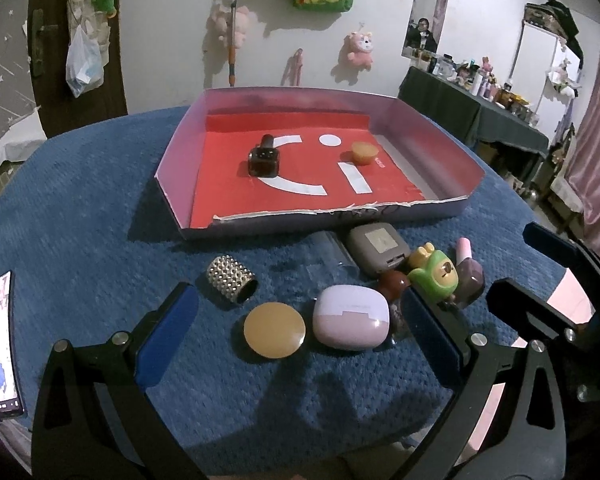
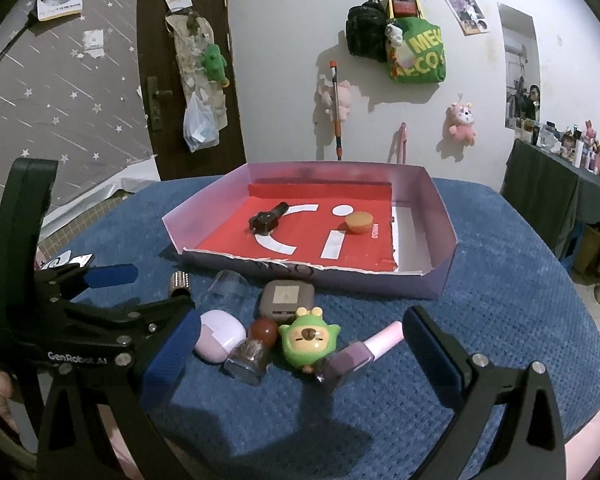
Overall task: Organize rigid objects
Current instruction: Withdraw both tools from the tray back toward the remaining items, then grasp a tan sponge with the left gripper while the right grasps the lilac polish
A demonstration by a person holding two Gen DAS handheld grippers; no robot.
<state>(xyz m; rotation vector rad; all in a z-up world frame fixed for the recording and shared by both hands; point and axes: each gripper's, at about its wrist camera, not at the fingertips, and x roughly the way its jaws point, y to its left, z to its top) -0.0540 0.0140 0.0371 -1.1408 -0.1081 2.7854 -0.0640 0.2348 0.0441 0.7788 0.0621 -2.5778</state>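
A shallow box (image 1: pixel 432 128) (image 2: pixel 440 208) with a red floor holds a dark bottle (image 1: pixel 263 156) (image 2: pixel 266 219) and an orange cap (image 1: pixel 364 153) (image 2: pixel 359 222). In front of it lie a studded silver cylinder (image 1: pixel 232 284), a tan round disc (image 1: pixel 274 330), a lilac case (image 1: pixel 350 317) (image 2: pixel 220 334), a grey case (image 1: pixel 378 250) (image 2: pixel 286 298), a green figurine (image 1: pixel 436 272) (image 2: pixel 308 338), a pink-capped polish bottle (image 1: pixel 470 272) (image 2: pixel 364 350) and a brown-capped jar (image 2: pixel 256 346). My left gripper (image 1: pixel 300 320) is open around the disc and lilac case. My right gripper (image 2: pixel 300 346) is open around the figurine and bottles.
A blue textured cloth (image 1: pixel 80 200) covers the table. A phone (image 1: pixel 0 344) lies at the left edge. A clear tube (image 2: pixel 228 290) lies by the box front. A cluttered side table (image 1: pixel 476 100) stands to the right.
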